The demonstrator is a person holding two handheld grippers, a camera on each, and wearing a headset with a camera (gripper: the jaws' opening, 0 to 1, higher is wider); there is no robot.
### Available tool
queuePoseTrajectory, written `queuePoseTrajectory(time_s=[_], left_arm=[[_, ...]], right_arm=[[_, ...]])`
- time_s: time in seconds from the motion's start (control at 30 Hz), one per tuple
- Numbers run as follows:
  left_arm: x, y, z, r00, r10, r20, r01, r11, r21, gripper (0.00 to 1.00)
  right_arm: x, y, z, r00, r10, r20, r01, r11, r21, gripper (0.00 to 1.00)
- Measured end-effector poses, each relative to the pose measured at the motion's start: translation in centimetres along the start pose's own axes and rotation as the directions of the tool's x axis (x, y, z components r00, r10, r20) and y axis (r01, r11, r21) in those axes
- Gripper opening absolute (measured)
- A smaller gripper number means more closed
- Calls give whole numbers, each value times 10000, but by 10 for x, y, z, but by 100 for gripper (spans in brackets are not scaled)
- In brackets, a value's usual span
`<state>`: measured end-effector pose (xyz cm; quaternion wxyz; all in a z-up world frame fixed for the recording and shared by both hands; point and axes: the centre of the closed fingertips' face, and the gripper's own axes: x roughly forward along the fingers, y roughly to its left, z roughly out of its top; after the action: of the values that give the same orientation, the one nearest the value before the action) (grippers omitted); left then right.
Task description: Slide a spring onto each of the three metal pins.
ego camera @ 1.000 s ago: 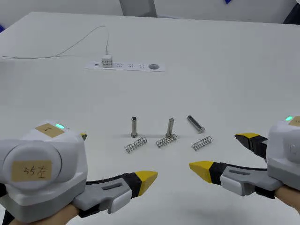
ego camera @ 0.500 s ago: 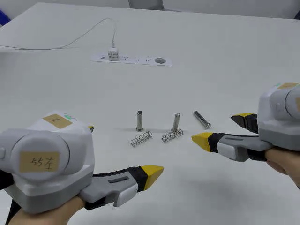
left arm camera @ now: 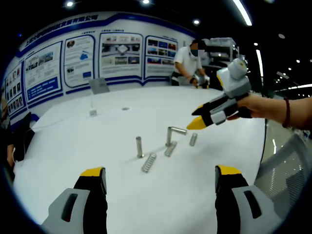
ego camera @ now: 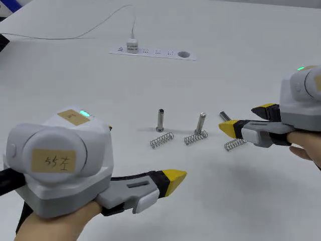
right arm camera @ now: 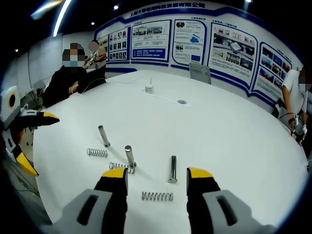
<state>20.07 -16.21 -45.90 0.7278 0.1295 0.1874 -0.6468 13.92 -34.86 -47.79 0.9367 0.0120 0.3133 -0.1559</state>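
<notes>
Right claw (ego camera: 247,118) is brought nearer the lying pin (left arm camera: 178,130); both it and left claw (left arm camera: 160,171) are held open, empty; three springs (ego camera: 161,140) are left on counter (ego camera: 225,201) beside pins (ego camera: 160,120), none fitted.

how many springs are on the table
3. The left spring lies in front of the left upright pin, the middle spring at the middle pin's base, the right spring near the lying pin. None looks hidden.
</notes>
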Motion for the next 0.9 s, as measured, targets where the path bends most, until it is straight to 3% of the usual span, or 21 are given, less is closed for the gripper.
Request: queuePoseTrajectory(time_s=[0.2, 0.6, 0.9], left_arm=[[0, -2, 3, 9997, -130, 192, 134, 9997, -204, 95], [2, -5, -2, 9996, -290, 23, 290, 9993, -252, 94], [2, -5, -4, 9996, -271, -74, 269, 9992, -298, 93]], right_arm=[[15, -8, 0, 9999, -70, -75, 70, 10000, -39, 42], [43, -16, -4, 9997, -79, -221, 85, 9997, 243, 35], [60, -24, -11, 9990, -50, -455, 89, 9962, 863, 31]])
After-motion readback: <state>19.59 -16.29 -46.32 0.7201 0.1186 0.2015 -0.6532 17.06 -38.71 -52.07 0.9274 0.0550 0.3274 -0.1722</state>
